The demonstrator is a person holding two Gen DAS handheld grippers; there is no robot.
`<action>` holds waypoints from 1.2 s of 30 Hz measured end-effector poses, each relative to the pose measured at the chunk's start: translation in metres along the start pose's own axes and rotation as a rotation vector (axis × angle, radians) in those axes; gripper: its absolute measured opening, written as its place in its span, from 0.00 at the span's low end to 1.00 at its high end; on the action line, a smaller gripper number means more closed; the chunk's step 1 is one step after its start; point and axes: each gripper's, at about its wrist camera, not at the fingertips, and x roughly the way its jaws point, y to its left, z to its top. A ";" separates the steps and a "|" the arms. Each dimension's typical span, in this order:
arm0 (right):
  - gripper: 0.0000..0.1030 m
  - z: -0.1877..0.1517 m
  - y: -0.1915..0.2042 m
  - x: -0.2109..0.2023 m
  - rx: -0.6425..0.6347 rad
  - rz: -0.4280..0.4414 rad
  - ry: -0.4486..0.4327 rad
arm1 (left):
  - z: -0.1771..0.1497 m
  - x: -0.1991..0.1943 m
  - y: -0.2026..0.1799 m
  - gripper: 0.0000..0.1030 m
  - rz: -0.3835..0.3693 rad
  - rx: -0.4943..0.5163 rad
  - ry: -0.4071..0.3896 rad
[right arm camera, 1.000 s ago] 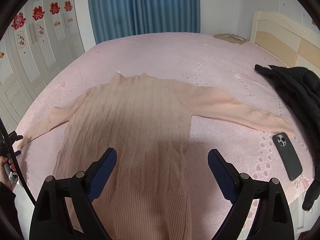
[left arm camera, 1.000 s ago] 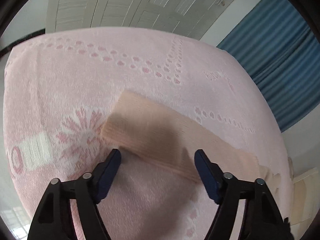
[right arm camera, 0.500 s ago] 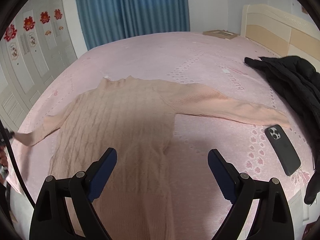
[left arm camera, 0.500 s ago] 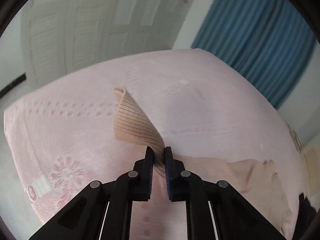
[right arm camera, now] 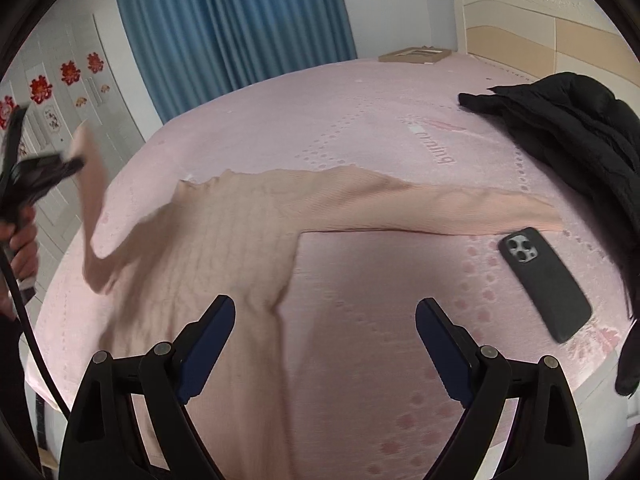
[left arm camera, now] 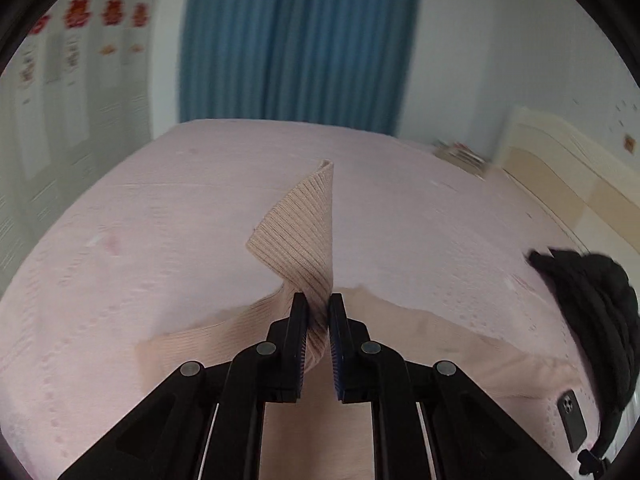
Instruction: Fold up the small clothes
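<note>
A peach ribbed knit sweater [right arm camera: 224,236] lies spread on the pink bed [right arm camera: 360,120]. My left gripper [left arm camera: 319,308] is shut on the cuff end of its left sleeve [left arm camera: 304,236], which stands up above the jaws. In the right wrist view that gripper [right arm camera: 74,162] holds the sleeve [right arm camera: 94,208] lifted off the bed at the far left, in a person's hand [right arm camera: 24,240]. The other sleeve [right arm camera: 460,208] lies flat toward the right. My right gripper [right arm camera: 326,320] hangs open over the sweater's right side, with nothing between its fingers.
A dark phone [right arm camera: 546,282] lies face down on the bed just past the flat sleeve's cuff. A black jacket [right arm camera: 568,136] is heaped at the right edge. A blue curtain [right arm camera: 228,24], a headboard [right arm camera: 532,16] and white wardrobe doors [right arm camera: 60,92] surround the bed.
My left gripper closed on the sleeve cuff, then lifted it and swung it over toward the sweater's body. My right gripper drifted right, staying open.
</note>
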 end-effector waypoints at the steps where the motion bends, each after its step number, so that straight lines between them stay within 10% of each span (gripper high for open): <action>1: 0.89 0.000 -0.005 0.001 -0.006 -0.009 -0.002 | -0.004 0.013 -0.019 0.11 -0.026 0.013 0.022; 9: 0.89 0.003 -0.039 0.009 0.081 0.018 0.021 | -0.085 0.071 -0.110 0.14 -0.251 -0.007 0.230; 16: 0.89 0.008 -0.026 0.025 0.048 0.047 0.046 | -0.091 0.054 -0.058 0.75 -0.125 -0.010 0.186; 25: 0.72 0.024 0.024 0.072 -0.072 0.076 0.046 | -0.110 0.029 0.124 0.74 0.157 -0.161 0.181; 33: 0.50 0.037 0.045 0.131 -0.069 0.032 0.087 | -0.120 0.081 0.185 0.73 0.038 -0.306 0.205; 36: 0.50 0.044 0.046 0.148 -0.049 0.031 0.098 | -0.125 0.114 0.183 0.48 -0.028 -0.361 0.237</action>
